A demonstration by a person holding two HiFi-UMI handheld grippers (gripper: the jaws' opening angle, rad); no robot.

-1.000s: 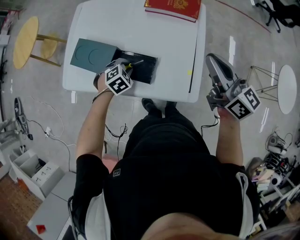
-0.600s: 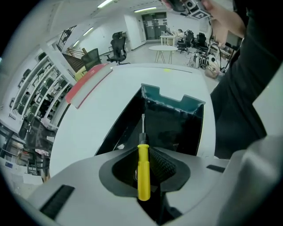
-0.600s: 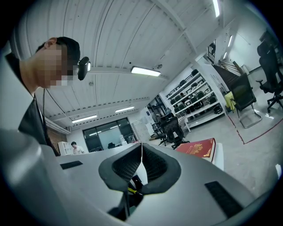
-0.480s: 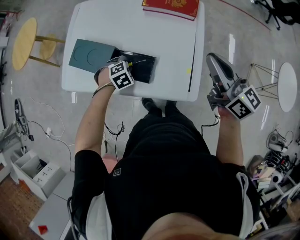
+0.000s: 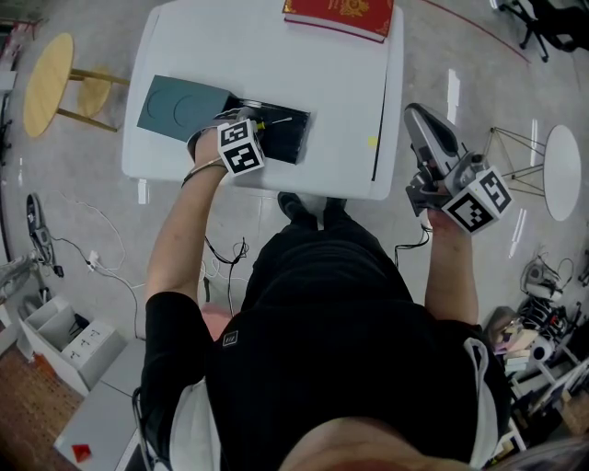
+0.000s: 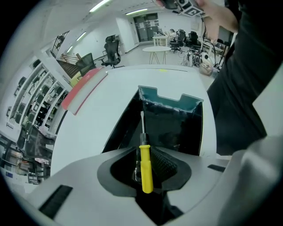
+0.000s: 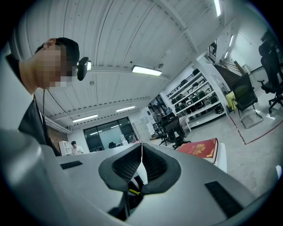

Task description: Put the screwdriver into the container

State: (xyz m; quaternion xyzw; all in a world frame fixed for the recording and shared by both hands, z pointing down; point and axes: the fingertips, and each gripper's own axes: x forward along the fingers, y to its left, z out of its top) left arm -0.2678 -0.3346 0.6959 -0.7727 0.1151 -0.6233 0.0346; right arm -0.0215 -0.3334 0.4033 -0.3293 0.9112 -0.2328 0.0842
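Screwdriver (image 6: 146,170): yellow handle clamped between the left gripper's jaws, with the thin metal shaft sticking forward over the open container; whether the tip touches the container cannot be told.
Left gripper (image 6: 147,155): narrow, its jaws pressed on the screwdriver's handle; it sits at the near left part of the table, right over the container's near edge.
Right gripper (image 7: 141,154): jaws together with nothing between them; held up off the table's right edge, over the floor and well apart from the container.
Container (image 6: 177,132): long black open box lying flat near the table's front edge, with a teal wall at the end away from the left gripper.
Teal panel (image 5: 179,109): lies flat on the table, touching the container's left end in the head view.
Table (image 5: 322,83): white, mostly bare.
Red book (image 5: 339,17): lies at the table's far edge, well apart from the container.
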